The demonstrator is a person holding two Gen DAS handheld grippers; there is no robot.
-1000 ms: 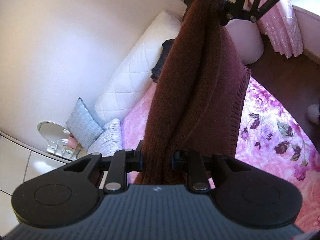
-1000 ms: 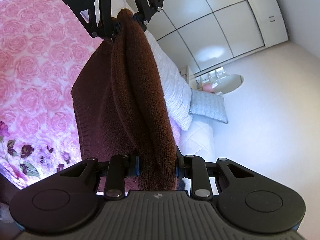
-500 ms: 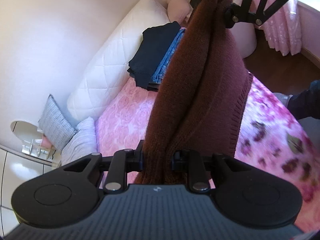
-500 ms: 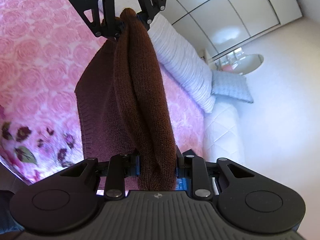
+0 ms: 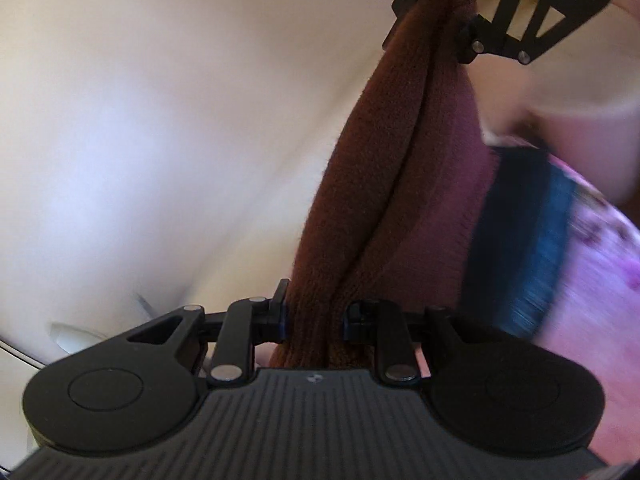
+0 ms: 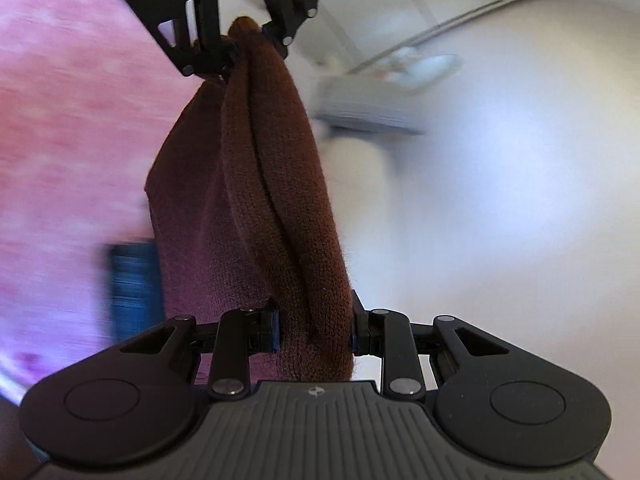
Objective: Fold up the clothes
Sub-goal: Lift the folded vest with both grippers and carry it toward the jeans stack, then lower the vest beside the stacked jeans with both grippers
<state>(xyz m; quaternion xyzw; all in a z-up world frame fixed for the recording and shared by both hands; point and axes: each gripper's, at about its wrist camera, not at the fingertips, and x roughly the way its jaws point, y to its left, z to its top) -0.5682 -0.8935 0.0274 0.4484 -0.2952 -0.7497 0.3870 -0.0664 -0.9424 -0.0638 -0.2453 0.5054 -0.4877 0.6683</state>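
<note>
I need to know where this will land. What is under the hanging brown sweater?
Below the brown sweater, stretched between both grippers, lie a blurred pink bedspread and a dark blue folded garment. The sweater hides whatever lies directly beneath it.

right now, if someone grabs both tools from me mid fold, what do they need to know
Left tool: shut on one end of the brown knit sweater.
Right tool: shut on the other end, so the sweater hangs stretched between the two.
The sweater is folded lengthwise, in the air above the pink floral bedspread. A dark blue garment lies on the bed, blurred.
Done: picked up and doubled lengthwise.
Left: probably lay it on the bed, finish the fold, release. Views are motion-blurred, so check the landing spot first.
</note>
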